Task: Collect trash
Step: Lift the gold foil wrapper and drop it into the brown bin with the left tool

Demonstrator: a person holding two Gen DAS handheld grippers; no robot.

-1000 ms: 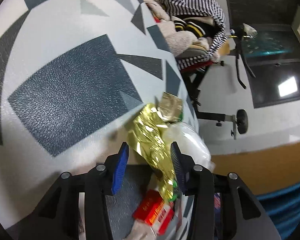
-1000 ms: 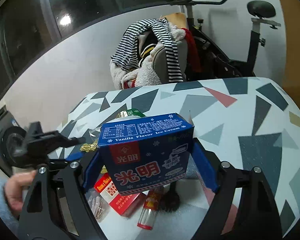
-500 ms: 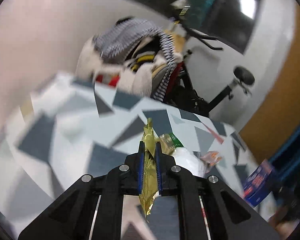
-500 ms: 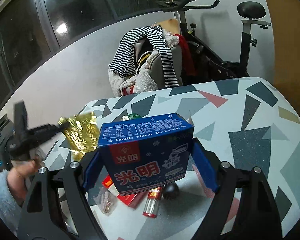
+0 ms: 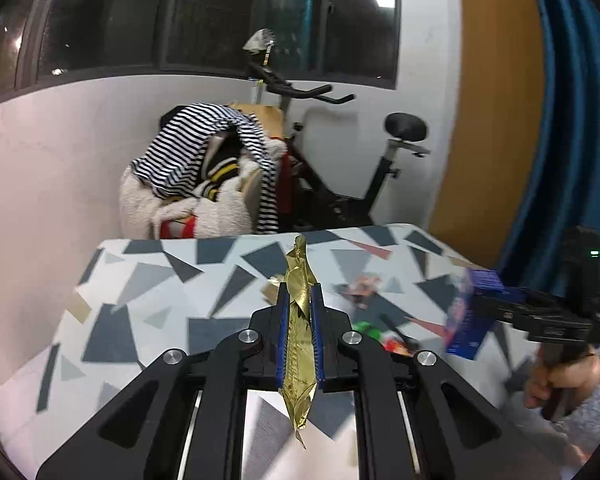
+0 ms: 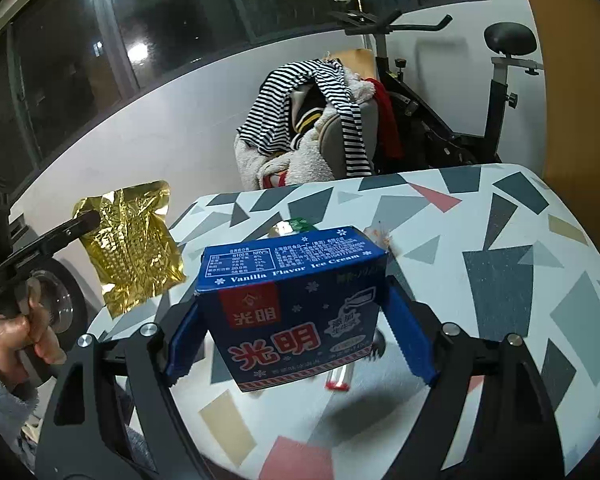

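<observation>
L gripper clamps gold wrapper | R gripper grips ice-cream box

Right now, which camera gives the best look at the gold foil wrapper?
The right wrist view. There the gold foil wrapper faces the camera broadside, so its whole crinkled face shows, held up beside the table. The left wrist view shows it only edge-on, a thin strip pinched in the left gripper.

Both my tools are already full: the left tool is pinched on a gold wrapper, the right tool carries a blue box. The far half of the bench lies bare. Litter clutters the middle. Behind the bench, a clothes-heaped chair and an exercise bike block passage.
</observation>
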